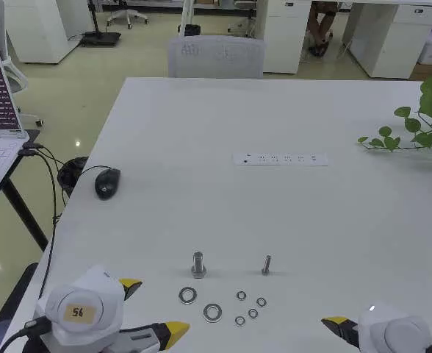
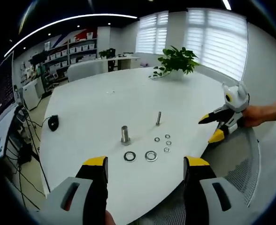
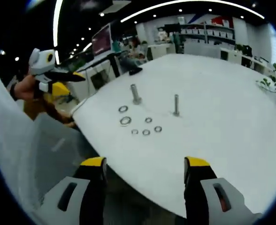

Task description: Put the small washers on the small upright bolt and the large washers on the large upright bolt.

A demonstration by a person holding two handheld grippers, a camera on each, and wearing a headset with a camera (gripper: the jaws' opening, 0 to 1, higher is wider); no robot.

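- Head view: large bolt [image 1: 198,263] and small bolt [image 1: 266,265] stand upright, apart, on the white table [image 1: 289,220]. Two large washers [image 1: 187,295] lie flat just in front of the large bolt, with four small washers [image 1: 253,313] in a loose cluster beside them. Left gripper [image 1: 153,307] hovers at the near edge, jaws wide, empty. Likely trouble: flat, thin rings on a smooth top may skid when pinched
- Left gripper view: own jaws wide, nothing between. Right gripper [image 2: 212,127] hangs off the table's edge, jaws parted, empty. The small washers sit close together, so a grab may take two, or knock a neighbour away
- Right gripper view: own jaws wide, empty, short of the table edge. The bolts look free-standing, so a washer lowered off-centre could catch the thread and topple one, the slender small bolt soonest
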